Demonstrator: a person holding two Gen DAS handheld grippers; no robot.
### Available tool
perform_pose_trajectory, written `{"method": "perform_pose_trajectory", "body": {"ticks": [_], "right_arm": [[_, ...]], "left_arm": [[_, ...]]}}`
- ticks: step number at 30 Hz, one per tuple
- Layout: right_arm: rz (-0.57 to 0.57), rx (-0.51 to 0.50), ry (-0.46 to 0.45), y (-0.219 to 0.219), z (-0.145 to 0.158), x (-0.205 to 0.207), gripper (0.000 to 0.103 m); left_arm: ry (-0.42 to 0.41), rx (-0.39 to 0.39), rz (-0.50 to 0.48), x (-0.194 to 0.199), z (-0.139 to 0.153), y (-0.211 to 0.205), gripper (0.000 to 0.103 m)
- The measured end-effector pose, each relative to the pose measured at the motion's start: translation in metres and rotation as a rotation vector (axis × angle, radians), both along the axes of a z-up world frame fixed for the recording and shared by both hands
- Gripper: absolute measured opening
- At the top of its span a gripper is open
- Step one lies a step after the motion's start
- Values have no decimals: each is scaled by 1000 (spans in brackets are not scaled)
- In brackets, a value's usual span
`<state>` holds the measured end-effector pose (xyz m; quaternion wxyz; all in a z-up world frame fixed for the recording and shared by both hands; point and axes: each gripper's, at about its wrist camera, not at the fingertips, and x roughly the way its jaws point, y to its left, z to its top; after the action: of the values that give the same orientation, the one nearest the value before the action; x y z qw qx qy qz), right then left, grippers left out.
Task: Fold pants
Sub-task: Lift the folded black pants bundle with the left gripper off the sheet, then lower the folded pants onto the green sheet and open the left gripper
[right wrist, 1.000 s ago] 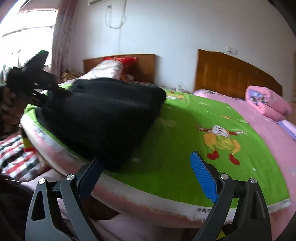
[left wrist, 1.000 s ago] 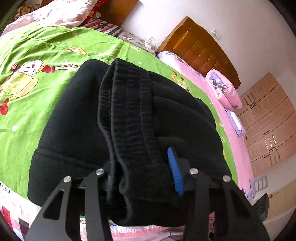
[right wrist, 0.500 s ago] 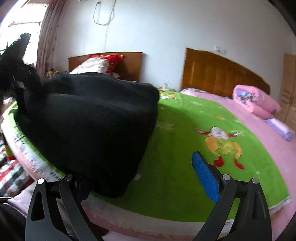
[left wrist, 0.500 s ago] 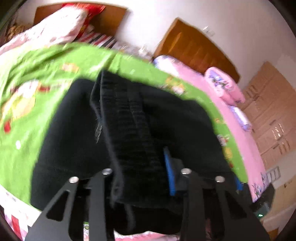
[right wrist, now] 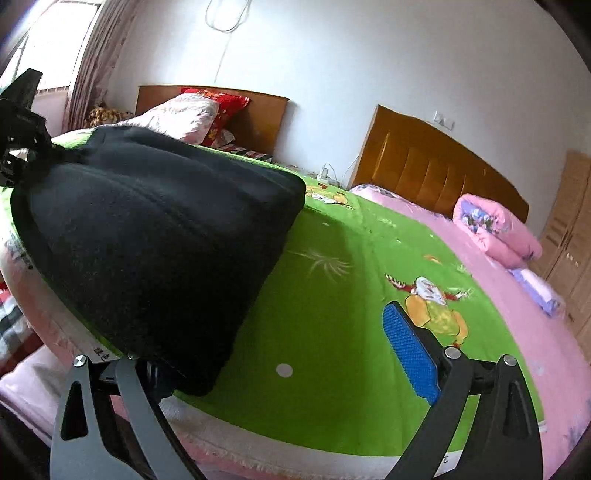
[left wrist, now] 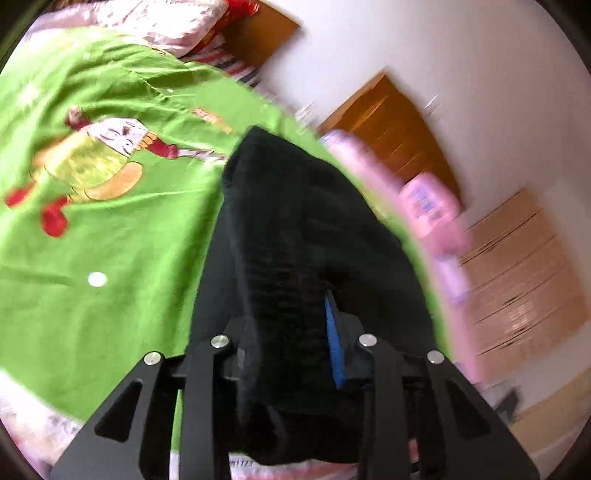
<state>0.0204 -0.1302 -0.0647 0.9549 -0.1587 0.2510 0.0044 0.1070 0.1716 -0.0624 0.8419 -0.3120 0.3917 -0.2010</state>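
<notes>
Pants (left wrist: pixel 295 236), bunched in the clenched left gripper (left wrist: pixel 291 339), want laying flat on the green sheet (left wrist: pixel 110 229) while the right gripper (right wrist: pixel 280 365) gapes empty.

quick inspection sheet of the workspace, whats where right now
surface: green cartoon bedsheet on a bed, pink bedding beside it
job's things: black pants bunched at the bed's near edge
clutter: folded pink quilt, pillows by the headboard
grippers: left gripper shut on a fold of the pants; right gripper open, fingers wide, beside the pants
cables: white cord on the wall, charger between the headboards
surroundings: two wooden headboards, wardrobe, curtained window
</notes>
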Motion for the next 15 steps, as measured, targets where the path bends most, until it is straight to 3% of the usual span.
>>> {"method": "perform_pose_trajectory", "body": {"ticks": [3, 8, 12, 14, 15], "right_arm": [[-5, -11, -5, 1, 5, -2, 92], [-20, -2, -39, 1, 21, -9, 92], [-7, 12, 51, -2, 2, 2, 92], [-2, 23, 60, -3, 3, 0, 92], [5, 8, 61, -2, 3, 1, 92]], "left_arm": [[-20, 46, 24, -7, 16, -4, 27], [-126, 99, 28, -36, 54, -16, 26], [-24, 88, 38, -25, 11, -6, 27], [-55, 7, 35, -26, 0, 4, 28], [-53, 13, 34, -27, 2, 4, 28]]}}
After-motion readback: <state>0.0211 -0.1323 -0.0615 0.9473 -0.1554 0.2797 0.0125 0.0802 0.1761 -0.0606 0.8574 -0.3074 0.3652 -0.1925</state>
